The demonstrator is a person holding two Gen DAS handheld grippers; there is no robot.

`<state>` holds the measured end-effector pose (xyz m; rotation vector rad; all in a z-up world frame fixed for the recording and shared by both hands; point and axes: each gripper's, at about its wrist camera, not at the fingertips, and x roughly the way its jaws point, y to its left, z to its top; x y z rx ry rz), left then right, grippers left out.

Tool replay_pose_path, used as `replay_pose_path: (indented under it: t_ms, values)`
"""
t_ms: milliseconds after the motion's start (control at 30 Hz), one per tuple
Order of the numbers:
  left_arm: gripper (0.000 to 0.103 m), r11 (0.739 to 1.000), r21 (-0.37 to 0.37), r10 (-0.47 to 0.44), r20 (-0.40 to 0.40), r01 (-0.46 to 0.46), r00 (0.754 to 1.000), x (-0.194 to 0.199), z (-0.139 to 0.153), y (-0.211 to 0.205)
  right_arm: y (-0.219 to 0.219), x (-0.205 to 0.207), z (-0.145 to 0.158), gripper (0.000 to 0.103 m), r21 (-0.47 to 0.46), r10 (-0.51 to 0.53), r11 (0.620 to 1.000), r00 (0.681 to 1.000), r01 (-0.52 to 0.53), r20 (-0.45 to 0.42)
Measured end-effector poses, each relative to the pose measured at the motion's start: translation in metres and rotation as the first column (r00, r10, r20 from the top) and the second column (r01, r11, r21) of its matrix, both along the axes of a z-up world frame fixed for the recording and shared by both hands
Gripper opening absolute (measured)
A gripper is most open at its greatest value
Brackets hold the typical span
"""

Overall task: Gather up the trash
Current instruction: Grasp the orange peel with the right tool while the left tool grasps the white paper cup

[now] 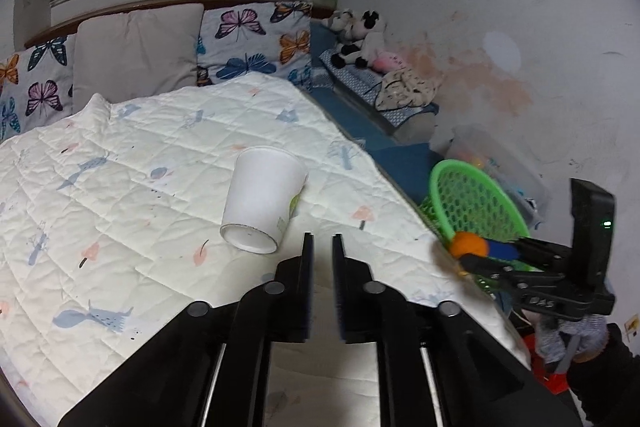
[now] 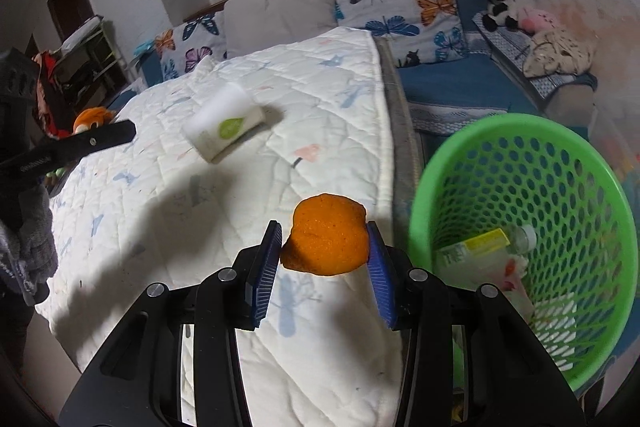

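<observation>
**Orange peel goes to the bin**

My right tongs (image 2: 324, 247) are squeezed on a bit of orange peel (image 2: 326, 241). The peel is bumpy, bent and soft, so I pinch it from both sides between the blue pads (image 2: 266, 269) so it will not slip. I hold it up over the edge of the bed (image 2: 168, 219), not resting on it. I think that is so I can swing it over to the bin.

The green bin (image 2: 440, 187) is just to the right of my right tongs, down by the bed. It is round plastic, full of little holes. Inside it lie a clear bottle (image 2: 492, 251) and some white paper bits, so some trash is in.

My left tongs (image 1: 322, 251) hold nothing. They are narrow, with only a thin gap between the two flat black sides. Just ahead of them and a bit to the left lies a white paper cup (image 1: 262, 201). It is on its side on the puffy, stitched bed cover, its bottom facing me. It is smooth and light and could roll. I think it is next, and my left tongs must open wider to fit around it.
</observation>
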<state>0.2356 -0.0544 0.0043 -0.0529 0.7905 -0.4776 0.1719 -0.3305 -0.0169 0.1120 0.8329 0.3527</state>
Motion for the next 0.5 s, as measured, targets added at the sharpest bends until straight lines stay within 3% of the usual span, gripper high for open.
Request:
replay_pose_path:
  t_ms: [33,100,300,500]
  values:
    - [0.046,1.000,0.012,0.010,-0.001,-0.010,1.000,0.002,-0.001,0.000,-0.002,0.000,0.000,0.043,0.004,-0.005,1.000,1.000,0.005,-0.001]
    - [0.060,0.998,0.051,0.034,0.028,-0.036,0.999,0.008,-0.002,-0.003,-0.004,-0.001,0.001,0.043,0.010,-0.010,1.000,1.000,0.010,-0.003]
    - [0.061,0.993,0.110,0.035,0.012,-0.036,0.999,0.043,-0.012,-0.014,-0.017,0.001,-0.001,0.043,0.019,-0.035,0.999,0.999,0.035,-0.007]
    - [0.071,0.988,0.152,0.045,-0.033,-0.040,0.998,0.088,-0.027,-0.024,-0.035,0.003,-0.001,0.043,0.019,-0.071,0.997,0.997,0.071,-0.007]
